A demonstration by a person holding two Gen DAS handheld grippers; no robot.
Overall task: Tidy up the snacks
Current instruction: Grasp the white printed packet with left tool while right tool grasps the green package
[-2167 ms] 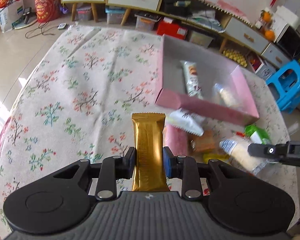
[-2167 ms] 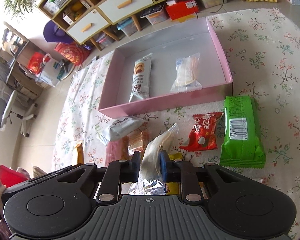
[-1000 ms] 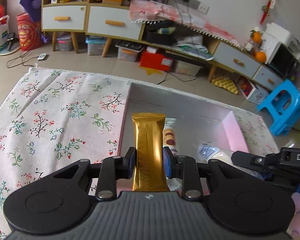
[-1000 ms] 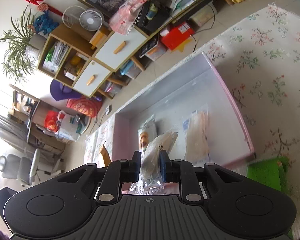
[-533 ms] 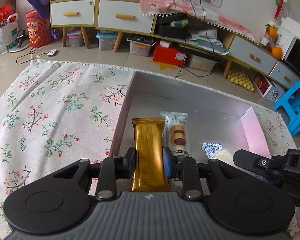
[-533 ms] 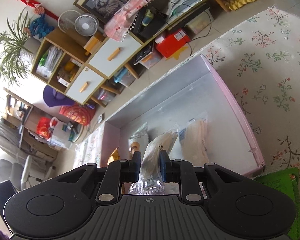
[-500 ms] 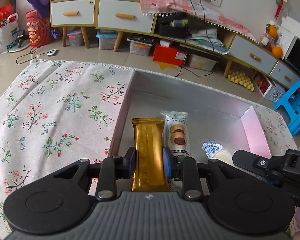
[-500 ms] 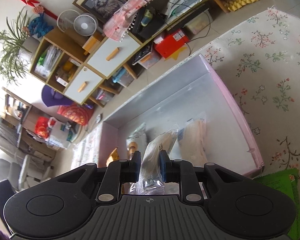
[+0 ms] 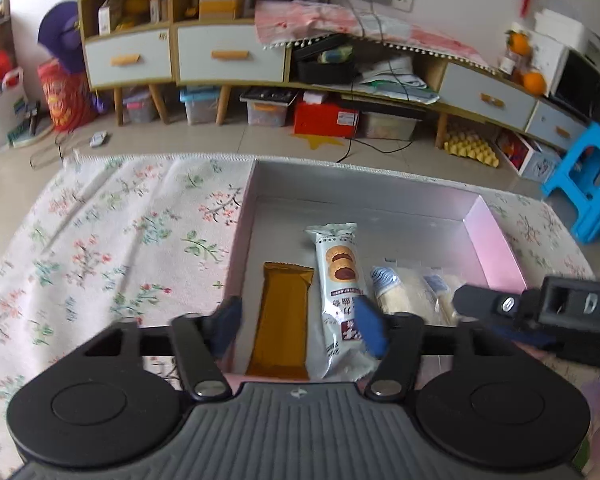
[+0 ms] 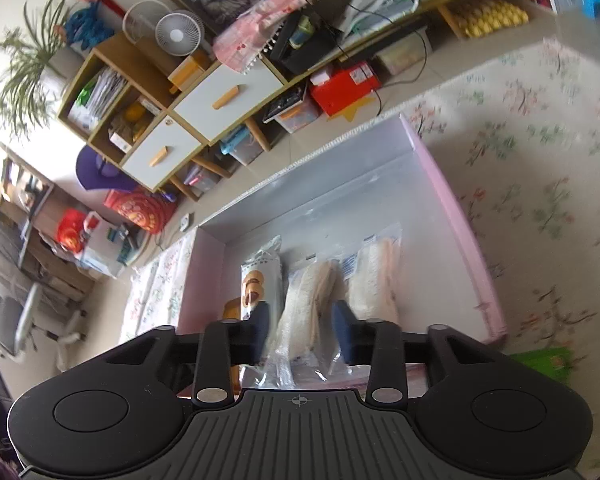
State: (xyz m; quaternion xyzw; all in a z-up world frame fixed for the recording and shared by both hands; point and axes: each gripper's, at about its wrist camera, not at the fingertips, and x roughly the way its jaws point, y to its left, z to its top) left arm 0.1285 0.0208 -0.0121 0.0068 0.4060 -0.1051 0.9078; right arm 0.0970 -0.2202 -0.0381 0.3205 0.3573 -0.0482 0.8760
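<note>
A pink box point(image 9: 496, 240) sits on the floral cloth, and both grippers hover over its near side. My left gripper point(image 9: 299, 326) has its jaws opening. The gold bar point(image 9: 284, 320) lies flat on the box floor between them, untouched by the pads. Beside it lie a biscuit packet point(image 9: 338, 276) and clear bags of pale snacks point(image 9: 392, 288). My right gripper point(image 10: 302, 332) also has its jaws opening. A clear packet point(image 10: 304, 308) rests in the box point(image 10: 460, 216) between its pads. A second clear bag point(image 10: 376, 280) and the biscuit packet point(image 10: 260, 276) flank it.
The right gripper's body point(image 9: 540, 312) reaches in at the right of the left wrist view. A green packet point(image 10: 548, 360) lies outside the box's near right corner. The floral tablecloth point(image 9: 120, 240) spreads left of the box. Cabinets and a blue stool point(image 9: 588, 184) stand beyond the table.
Both grippers were shut on their snacks and have now spread their jaws. The gold bar and the clear packet have dropped onto the box floor.
</note>
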